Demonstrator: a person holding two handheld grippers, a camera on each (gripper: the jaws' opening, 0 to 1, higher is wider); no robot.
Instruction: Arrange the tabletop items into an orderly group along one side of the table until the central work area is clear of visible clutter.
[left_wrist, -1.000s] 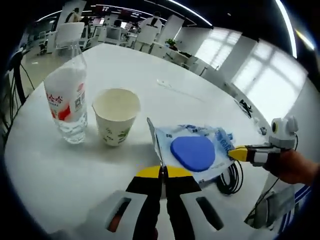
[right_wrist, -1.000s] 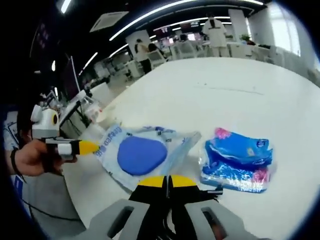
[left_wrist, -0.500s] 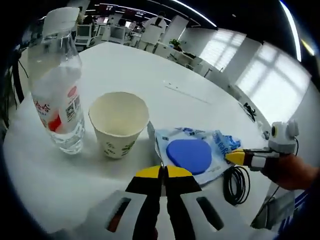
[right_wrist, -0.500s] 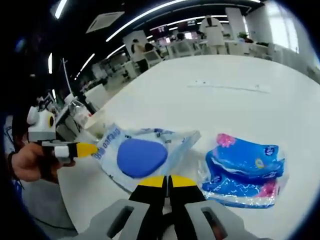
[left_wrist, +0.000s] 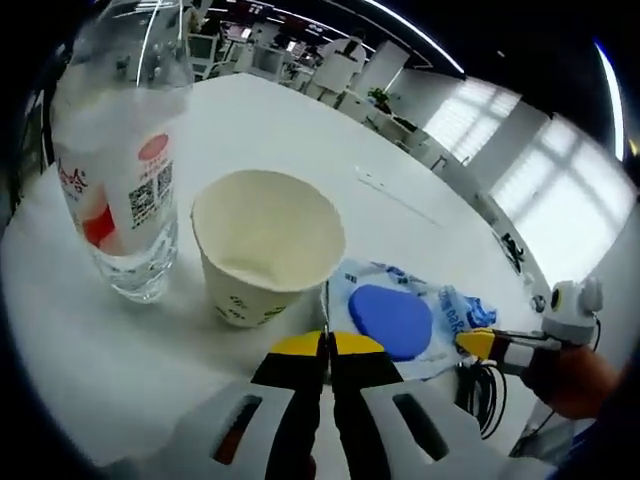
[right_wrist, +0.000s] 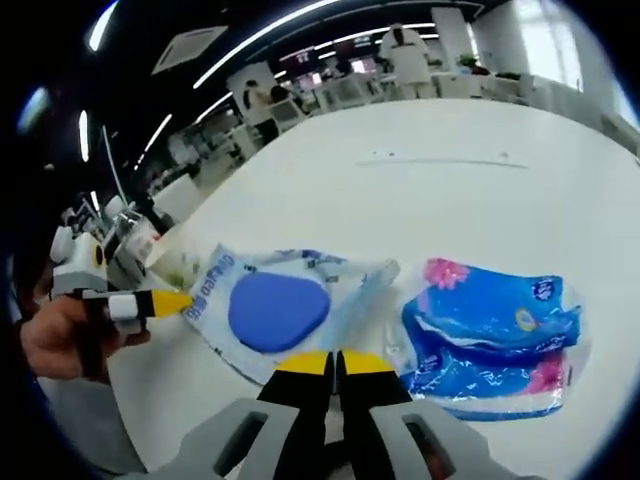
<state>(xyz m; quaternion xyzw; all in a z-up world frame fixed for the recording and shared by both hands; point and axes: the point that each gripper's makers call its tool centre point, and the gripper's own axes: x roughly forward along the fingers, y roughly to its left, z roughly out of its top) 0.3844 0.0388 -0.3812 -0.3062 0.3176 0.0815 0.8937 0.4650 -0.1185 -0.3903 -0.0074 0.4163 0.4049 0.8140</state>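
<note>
A clear plastic bag with a blue disc inside (left_wrist: 395, 320) lies on the white table (left_wrist: 300, 130), just right of a paper cup (left_wrist: 265, 245). A water bottle with a red-and-white label (left_wrist: 120, 180) stands left of the cup. My left gripper (left_wrist: 327, 345) is shut on the bag's near edge, which stands up thin between the jaws. My right gripper (left_wrist: 475, 343) reaches in from the right, pinching the bag's far edge. In the right gripper view, the bag (right_wrist: 270, 310) spans from my shut right gripper (right_wrist: 335, 362) to the left gripper (right_wrist: 175, 300).
A blue and pink tissue pack (right_wrist: 490, 335) lies to the right of the bag. A coiled black cable (left_wrist: 482, 400) sits near the table edge by the person's hand (left_wrist: 580, 380). A thin strip (right_wrist: 440, 160) lies far across the table. Office desks and people fill the background.
Both grippers kept their hold and carried the bag toward the cup; the cup and bottle loom larger and nearer in the left gripper view. The tissue pack has not moved.
</note>
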